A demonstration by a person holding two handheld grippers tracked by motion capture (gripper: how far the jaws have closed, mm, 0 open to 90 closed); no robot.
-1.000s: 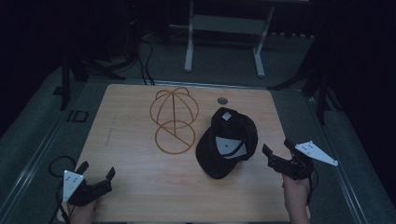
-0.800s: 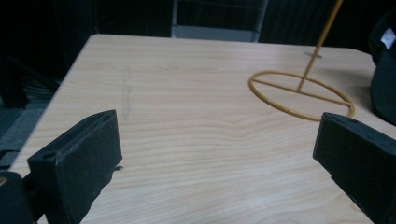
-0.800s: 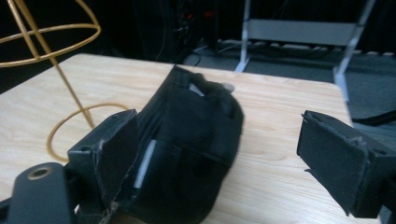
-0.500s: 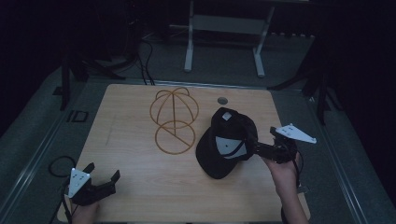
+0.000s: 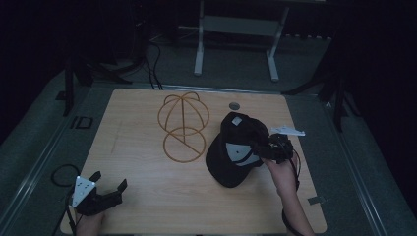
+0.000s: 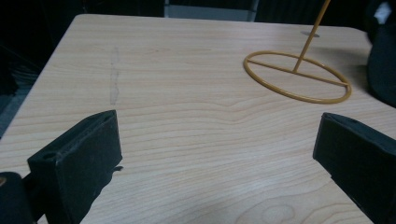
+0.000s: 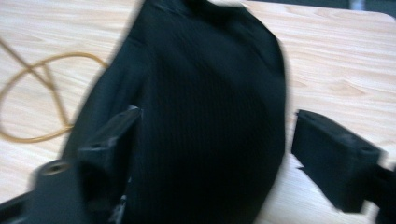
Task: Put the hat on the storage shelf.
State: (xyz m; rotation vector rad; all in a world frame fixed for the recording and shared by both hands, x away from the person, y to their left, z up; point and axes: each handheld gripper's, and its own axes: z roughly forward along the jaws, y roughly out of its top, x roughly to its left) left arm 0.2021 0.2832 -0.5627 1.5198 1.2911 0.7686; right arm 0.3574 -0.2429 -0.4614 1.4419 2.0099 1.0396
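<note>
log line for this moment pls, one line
right tool: jaws open, just been closing, around black cap, not clamped | left tool: open, holding nothing, near table corner | wire hat stand: bare

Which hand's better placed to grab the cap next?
Right. The right tool is already at the black cap, jaws closing in around its edge. The left tool sits open at the table's near left corner, far from it.
</note>
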